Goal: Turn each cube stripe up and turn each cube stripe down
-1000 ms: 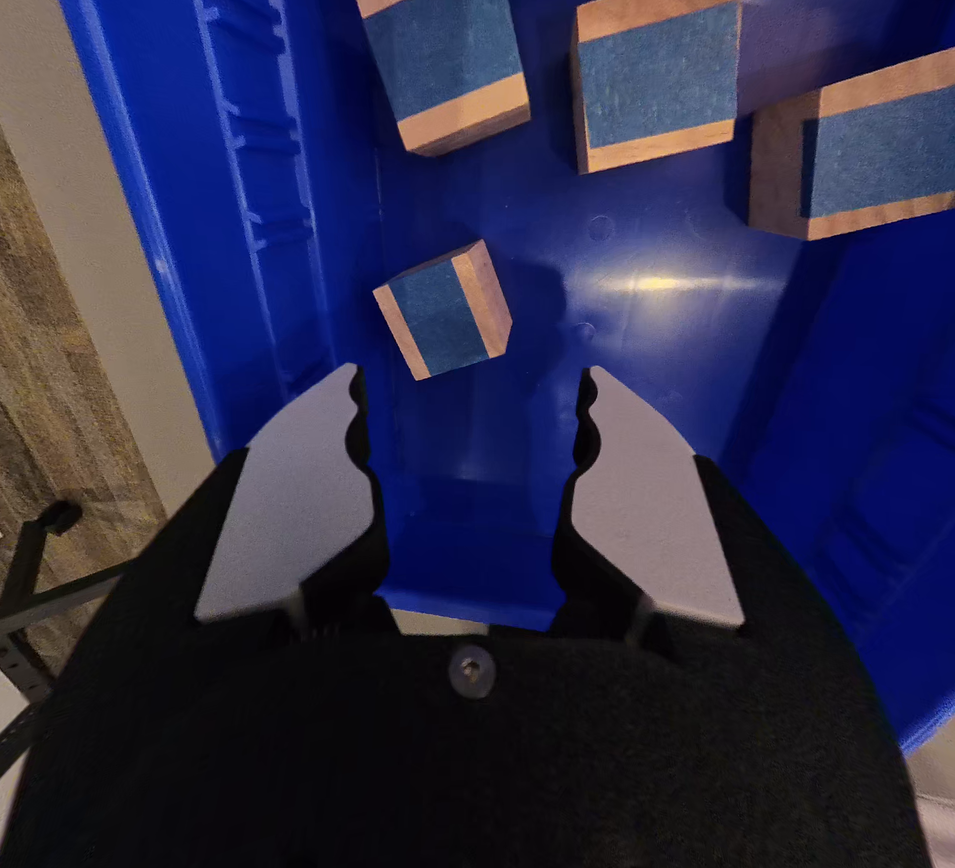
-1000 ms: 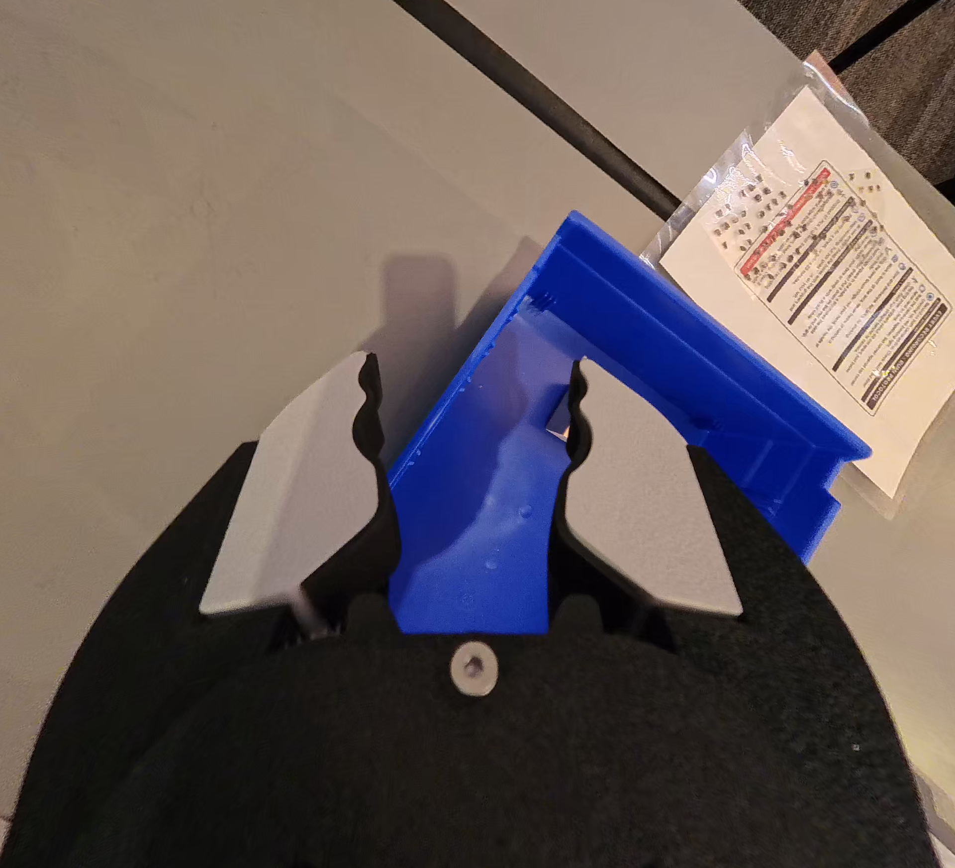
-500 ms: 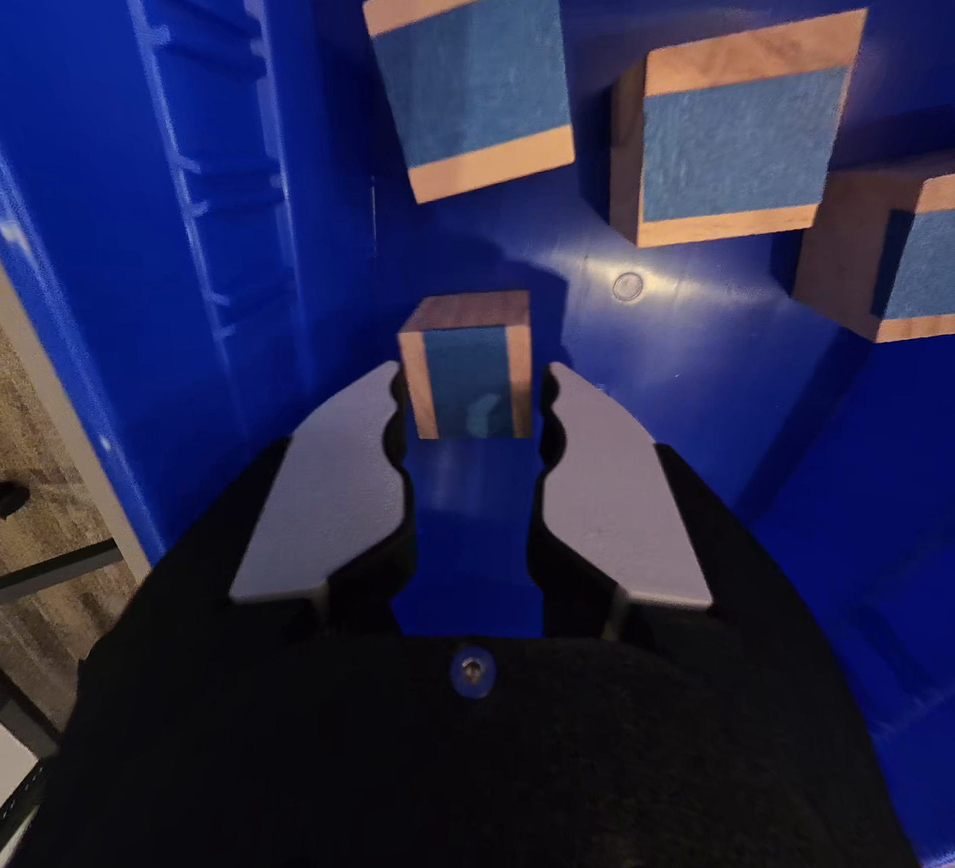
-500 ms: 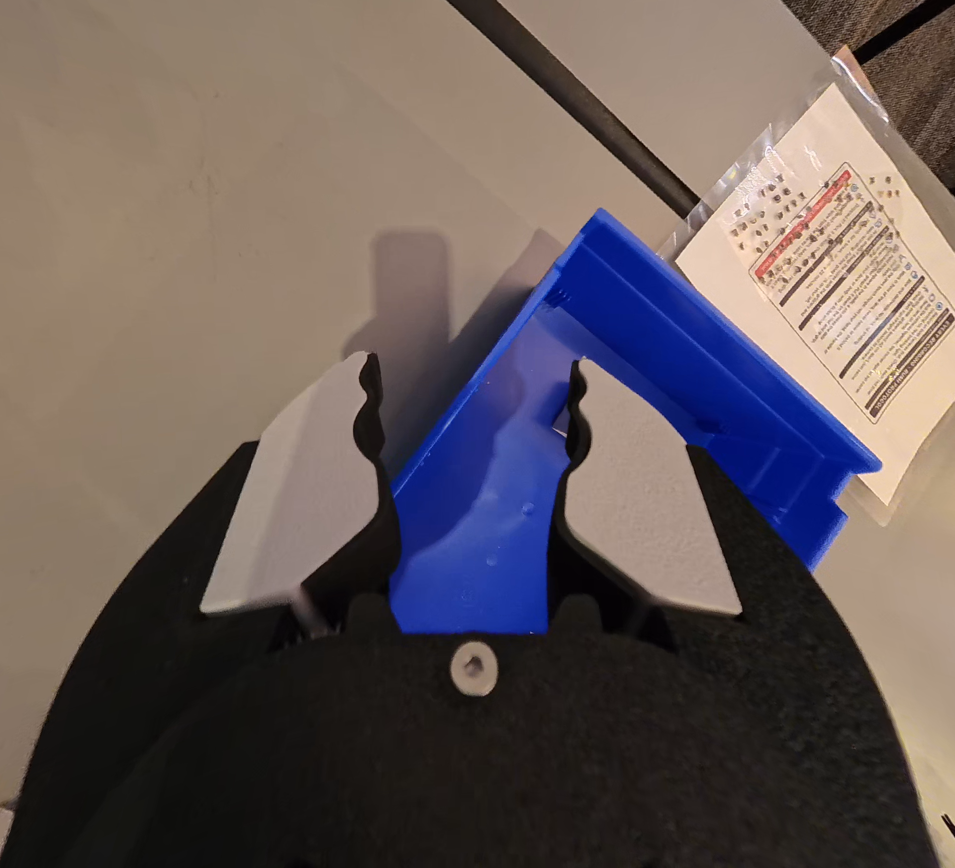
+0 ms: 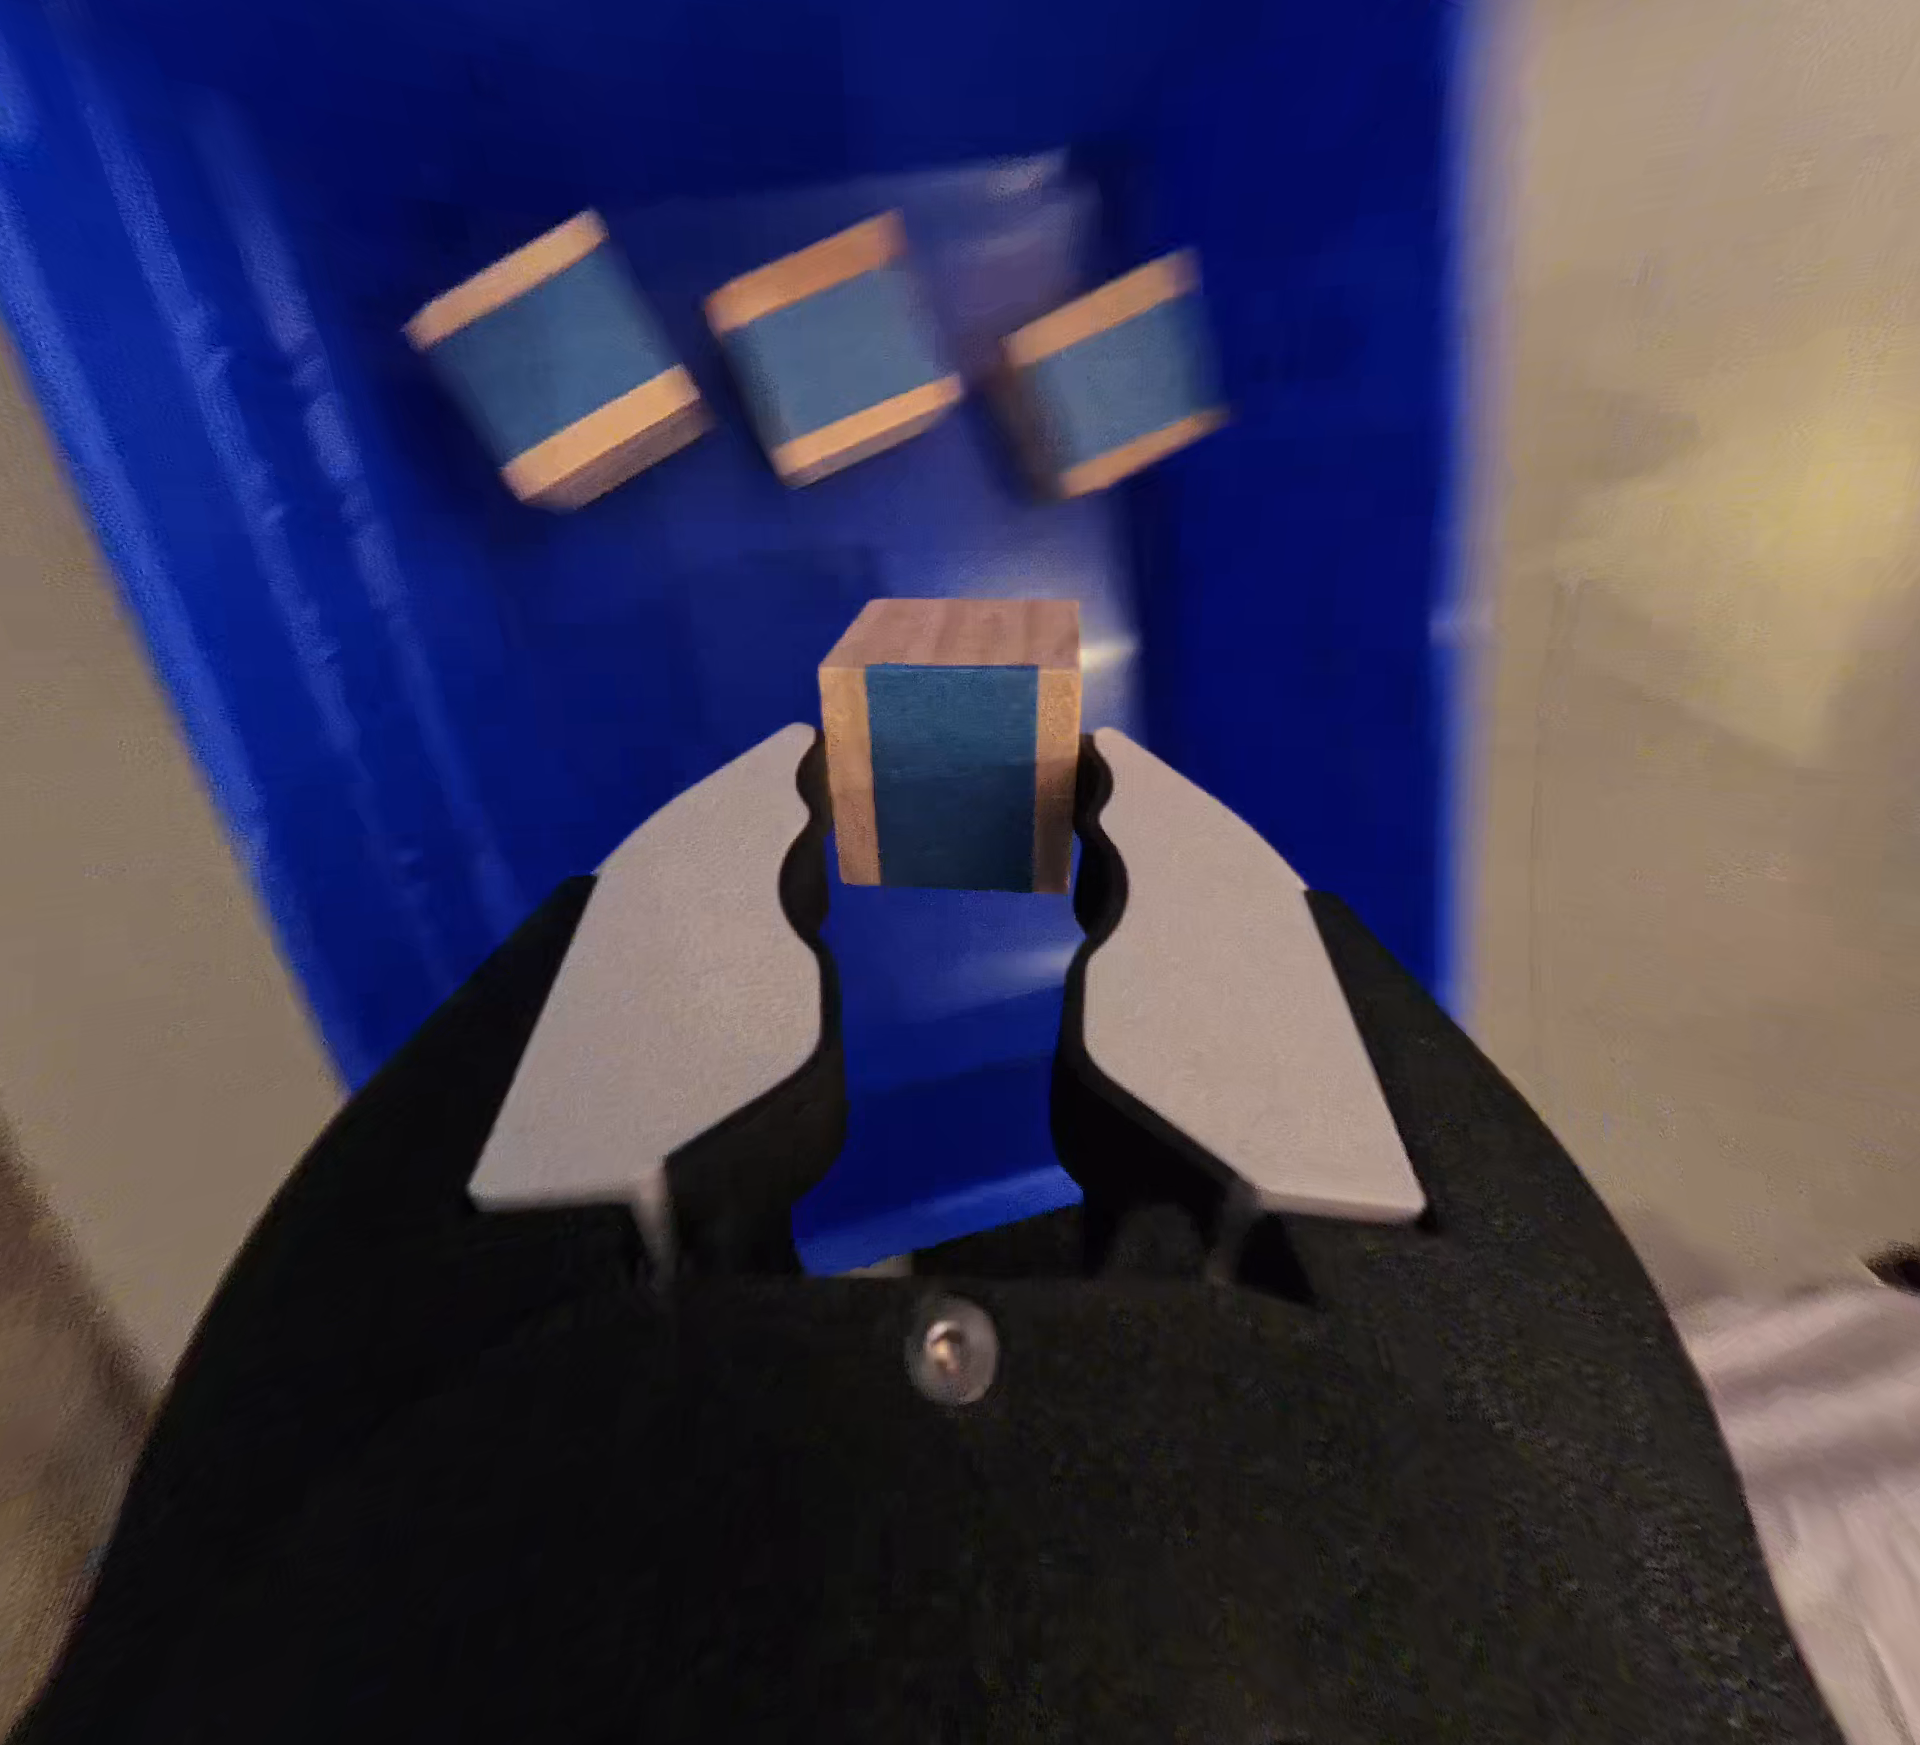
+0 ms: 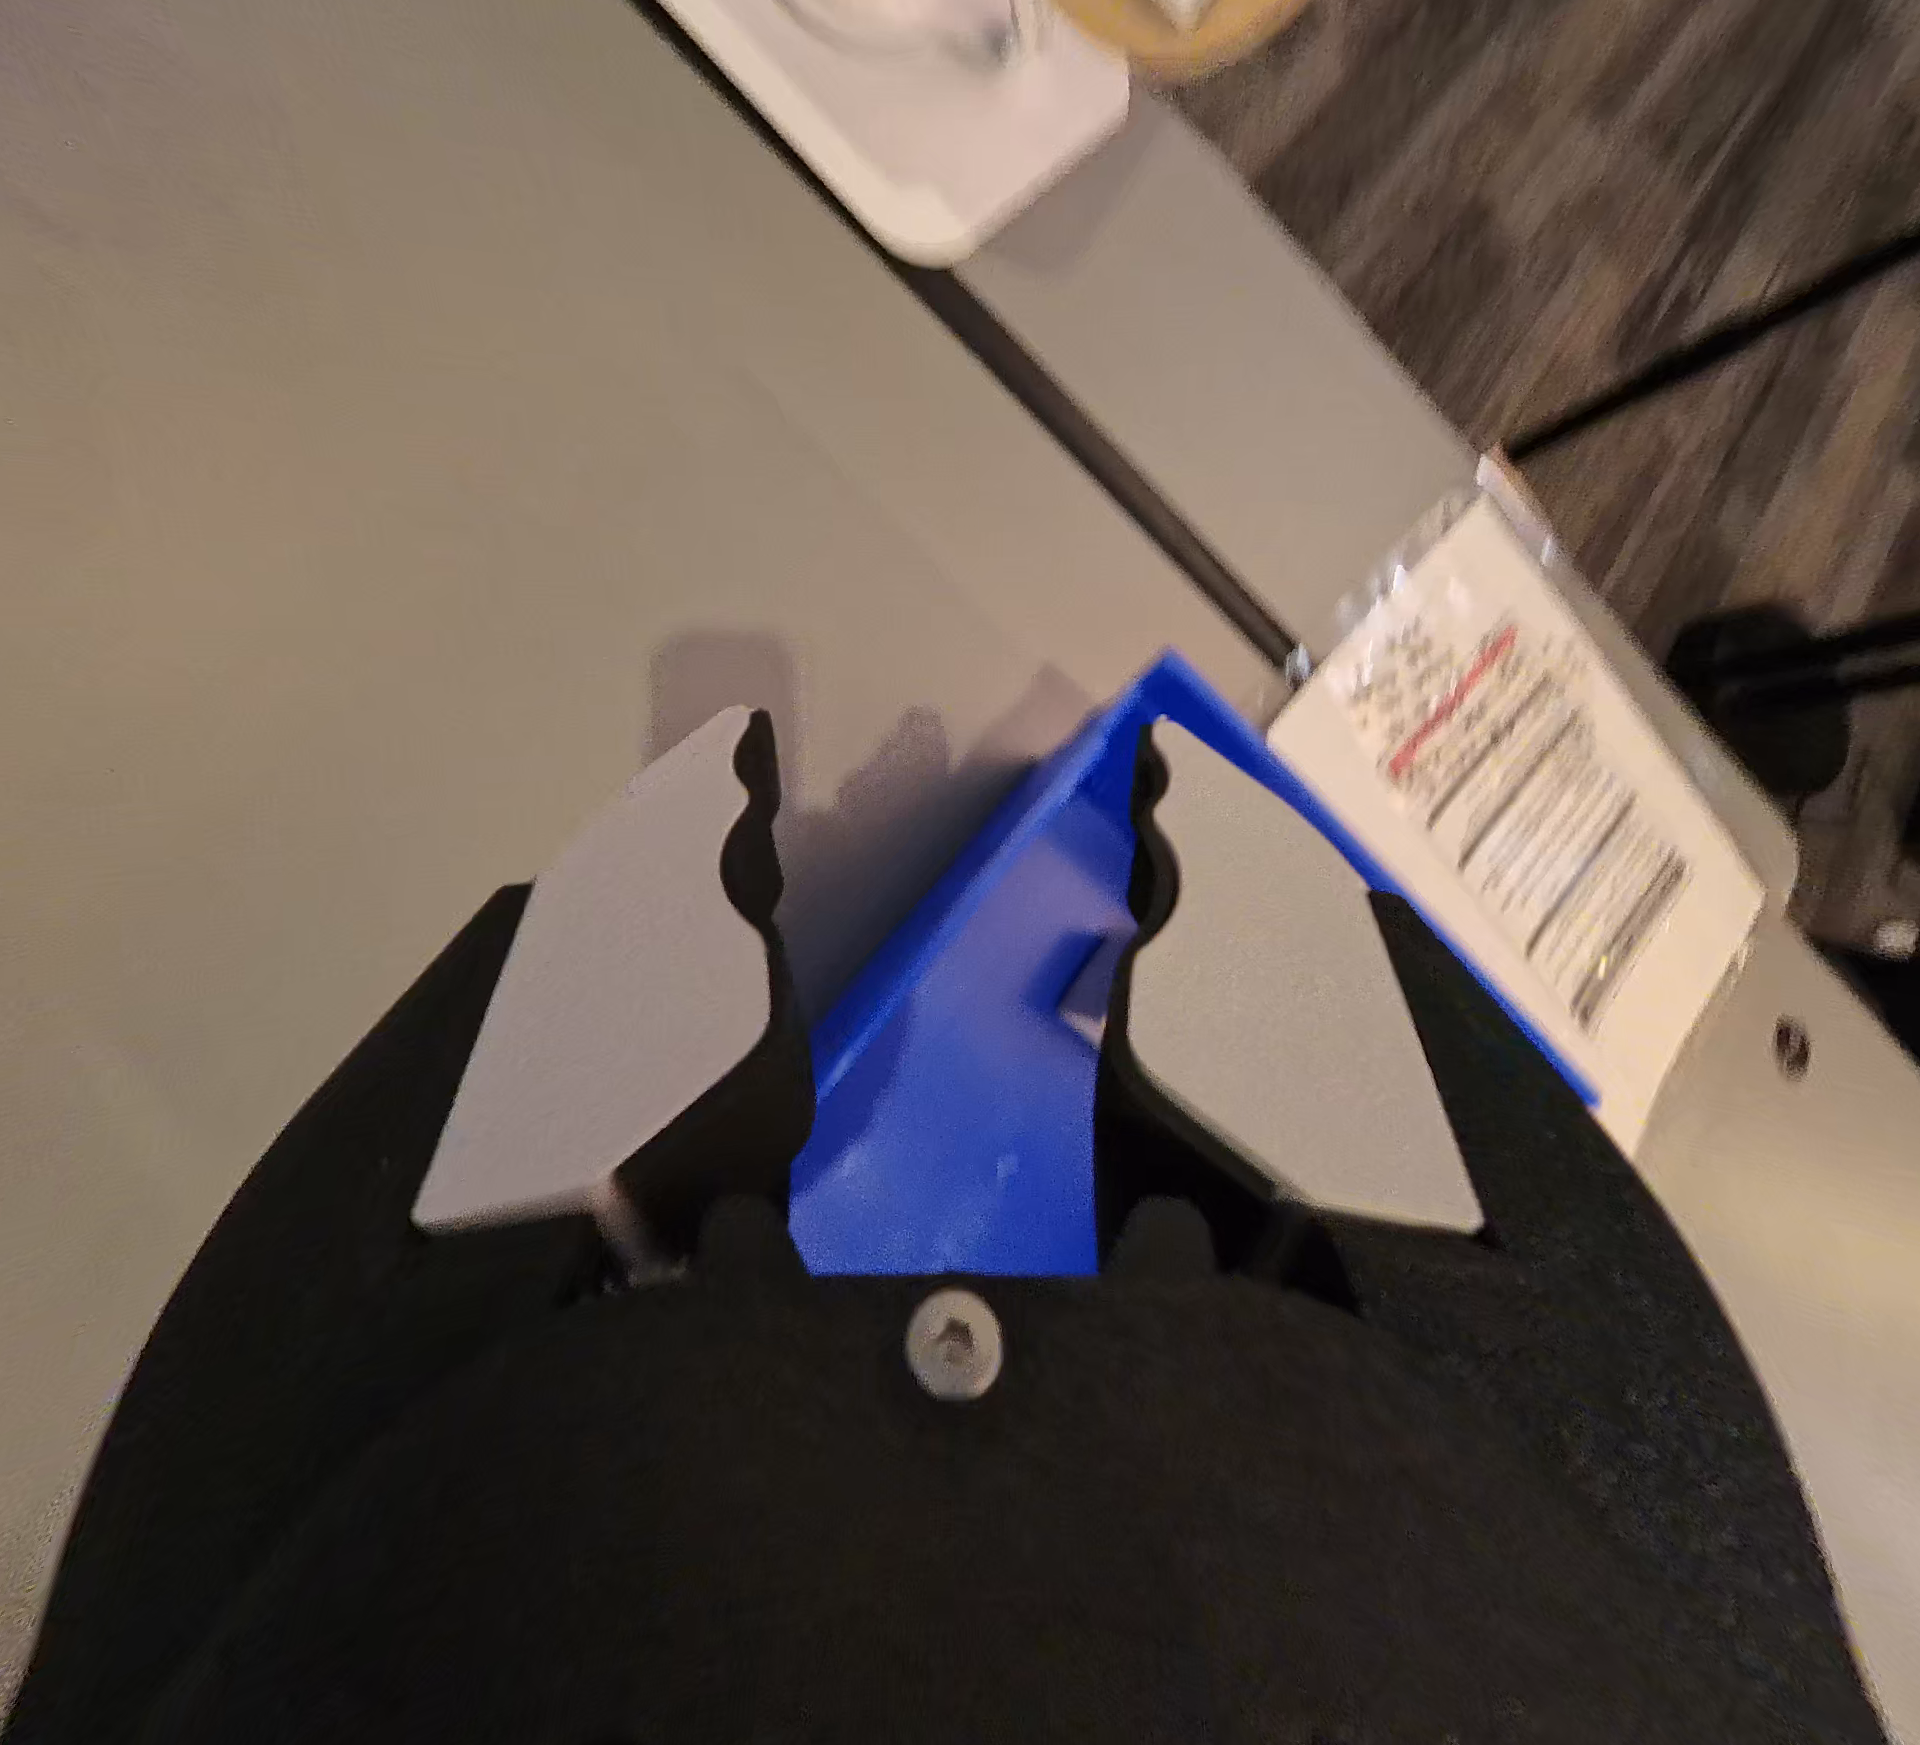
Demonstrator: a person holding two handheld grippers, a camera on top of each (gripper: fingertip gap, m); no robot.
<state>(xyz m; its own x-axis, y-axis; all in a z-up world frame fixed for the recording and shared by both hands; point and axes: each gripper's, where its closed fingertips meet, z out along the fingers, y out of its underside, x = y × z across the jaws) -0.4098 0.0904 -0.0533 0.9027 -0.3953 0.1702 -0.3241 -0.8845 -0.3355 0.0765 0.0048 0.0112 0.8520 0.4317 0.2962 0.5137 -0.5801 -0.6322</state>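
My left gripper (image 5: pixel 948 750) is shut on a small wooden cube (image 5: pixel 951 745) and holds it above the floor of a blue bin (image 5: pixel 260 615). The cube's blue stripe faces the camera and its bare wood face is up. Three more wooden cubes lie in a row on the bin floor beyond, each stripe up: left (image 5: pixel 556 360), middle (image 5: pixel 836 350), right (image 5: pixel 1112 370). My right gripper (image 6: pixel 954 739) is open and empty above a corner of the blue bin (image 6: pixel 935 1093).
The bin stands on a grey table (image 6: pixel 364 396). A clear bag with a printed sheet (image 6: pixel 1507 812) lies beside the bin's far wall. A white flat object (image 6: pixel 883 33) lies at the table's far edge. Dark floor (image 6: pixel 1662 189) lies beyond.
My left gripper closed on the small cube and lifted it up and back from the bin floor. The right gripper tilted, so more of the table's far edge shows.
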